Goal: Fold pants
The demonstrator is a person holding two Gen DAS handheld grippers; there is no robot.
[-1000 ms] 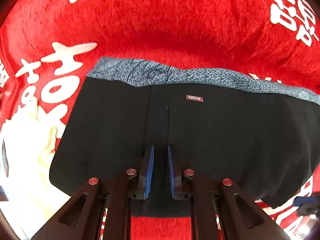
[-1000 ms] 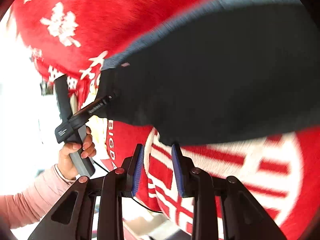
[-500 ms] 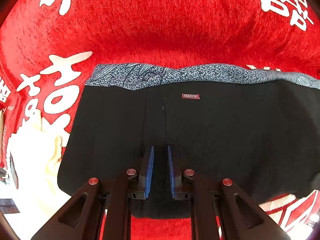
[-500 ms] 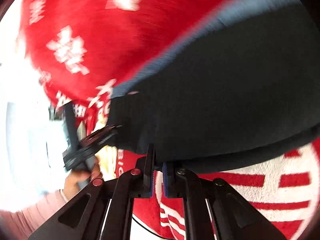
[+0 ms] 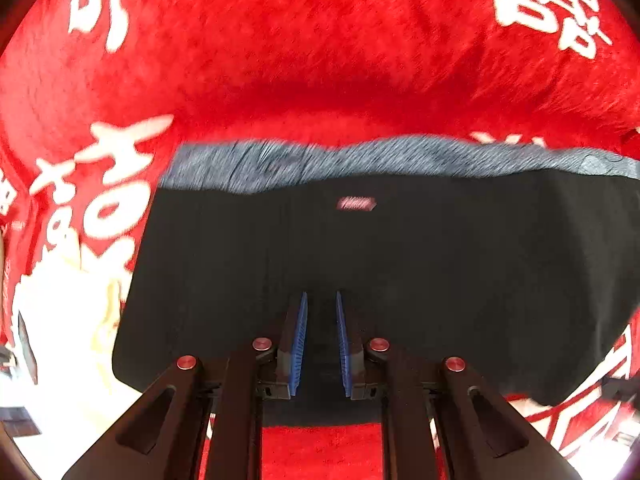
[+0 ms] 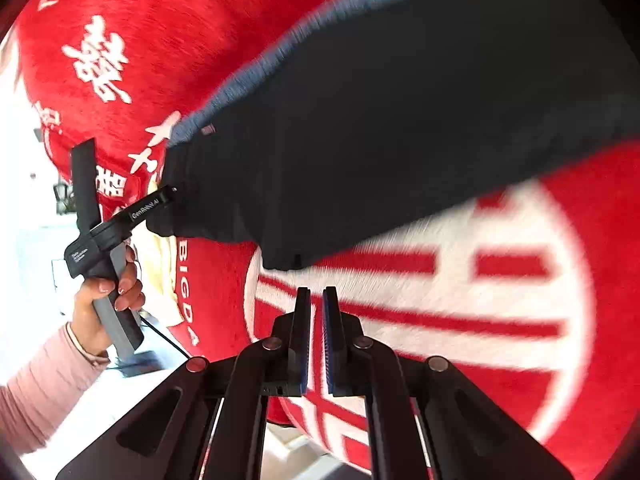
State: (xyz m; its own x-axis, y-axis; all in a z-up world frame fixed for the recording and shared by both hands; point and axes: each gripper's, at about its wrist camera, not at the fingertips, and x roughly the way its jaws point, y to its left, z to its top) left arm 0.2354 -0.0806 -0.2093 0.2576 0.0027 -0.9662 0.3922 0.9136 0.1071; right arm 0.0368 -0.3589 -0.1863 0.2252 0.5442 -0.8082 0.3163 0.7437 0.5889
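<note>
Black pants point(image 5: 400, 264) with a grey patterned waistband point(image 5: 360, 158) and a small label lie spread on the red blanket point(image 5: 320, 60). My left gripper point(image 5: 320, 300) points steeply down and is shut on the pants' near edge, dark cloth filling the gap between its blue pads. In the right wrist view the same pants point(image 6: 400, 120) stretch across the top, and a hand point(image 6: 100, 300) in a pink sleeve holds the left gripper point(image 6: 170, 194) at their left corner. My right gripper point(image 6: 316, 292) is shut. Only blanket shows between its pads, and the pants' lower corner sits just beyond its tips.
The red blanket point(image 6: 440, 300) bears large white characters and a white circle. A cream cloth point(image 5: 60, 320) lies at the blanket's left side, also visible as the cream cloth point(image 6: 160, 264) under the pants' corner. A black cable point(image 6: 168, 336) runs below the hand. Bright floor lies further left.
The right gripper's jaws went from open to shut at the pants' lower edge, then drew back so the corner lies beyond its tips. The left gripper kept its grip.
</note>
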